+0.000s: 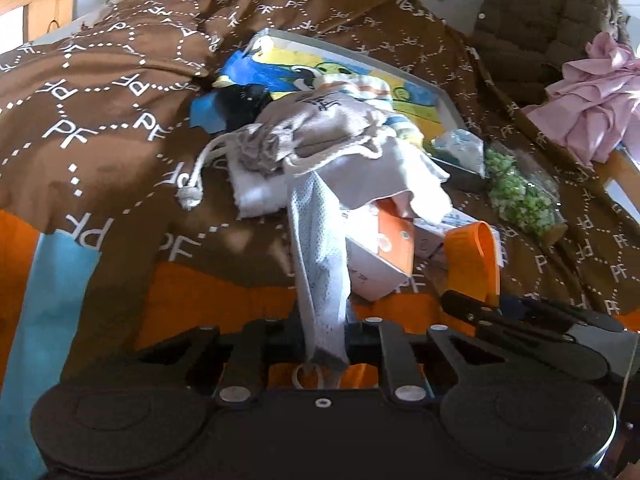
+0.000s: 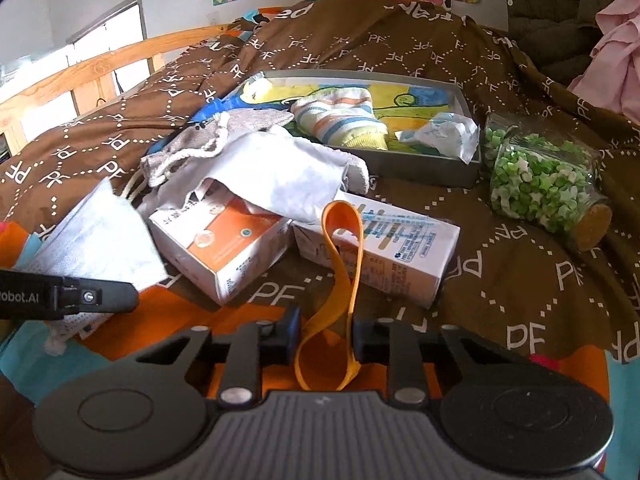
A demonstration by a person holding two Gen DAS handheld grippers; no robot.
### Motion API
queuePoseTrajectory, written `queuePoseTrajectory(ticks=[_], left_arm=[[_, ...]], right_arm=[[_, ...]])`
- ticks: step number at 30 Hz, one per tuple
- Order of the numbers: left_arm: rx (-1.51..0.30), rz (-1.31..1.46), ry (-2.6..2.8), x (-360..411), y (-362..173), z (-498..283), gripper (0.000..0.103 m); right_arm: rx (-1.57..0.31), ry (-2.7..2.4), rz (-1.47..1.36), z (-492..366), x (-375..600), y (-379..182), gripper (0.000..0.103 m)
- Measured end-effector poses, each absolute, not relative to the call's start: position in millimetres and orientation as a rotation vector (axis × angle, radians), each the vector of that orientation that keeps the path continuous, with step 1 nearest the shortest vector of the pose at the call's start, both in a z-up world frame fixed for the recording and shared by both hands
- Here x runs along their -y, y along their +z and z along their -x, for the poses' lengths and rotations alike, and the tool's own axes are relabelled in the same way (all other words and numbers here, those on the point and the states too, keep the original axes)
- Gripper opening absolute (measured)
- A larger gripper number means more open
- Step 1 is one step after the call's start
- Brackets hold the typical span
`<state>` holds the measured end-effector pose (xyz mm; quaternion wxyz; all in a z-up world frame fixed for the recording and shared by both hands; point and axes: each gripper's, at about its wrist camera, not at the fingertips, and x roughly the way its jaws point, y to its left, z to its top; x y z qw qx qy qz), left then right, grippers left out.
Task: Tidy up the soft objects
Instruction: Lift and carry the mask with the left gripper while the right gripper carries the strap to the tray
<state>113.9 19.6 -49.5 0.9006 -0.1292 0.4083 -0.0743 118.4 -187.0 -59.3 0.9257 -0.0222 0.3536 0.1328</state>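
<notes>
My left gripper (image 1: 325,334) is shut on a white face mask (image 1: 320,248) and holds it up over the bed; the mask also shows in the right wrist view (image 2: 96,236). My right gripper (image 2: 325,332) is shut on an orange band (image 2: 340,264), which stands up as a loop; the band also shows in the left wrist view (image 1: 474,260). A grey drawstring pouch (image 1: 316,128) and a white cloth (image 2: 276,172) lie in a heap. Striped socks (image 2: 340,116) and a crumpled tissue (image 2: 440,134) lie in the grey tray (image 2: 420,166).
Two small cardboard boxes (image 2: 224,248) (image 2: 392,252) lie on the brown PF-print blanket (image 2: 500,272). A glass jar of green paper stars (image 2: 536,176) lies on its side at the right. Pink cloth (image 1: 596,104) is at the far right. A wooden rail (image 2: 80,72) runs along the left.
</notes>
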Motion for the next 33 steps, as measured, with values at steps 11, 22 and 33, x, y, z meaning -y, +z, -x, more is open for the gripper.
queuePoseTrajectory(ticks=[11, 22, 33], left_arm=[[-0.724, 0.19, -0.281, 3, -34, -98, 0.015], [-0.543, 0.179, -0.338, 9, 0, -117, 0.015], [-0.501, 0.204, -0.327, 16, 16, -217, 0.015]], right_arm=[[-0.657, 0.299, 0.003, -106, 190, -40, 0.017], [-0.474, 0.27, -0.081, -102, 207, -8, 0.011], [-0.391, 0.225, -0.218, -190, 238, 11, 0.01]])
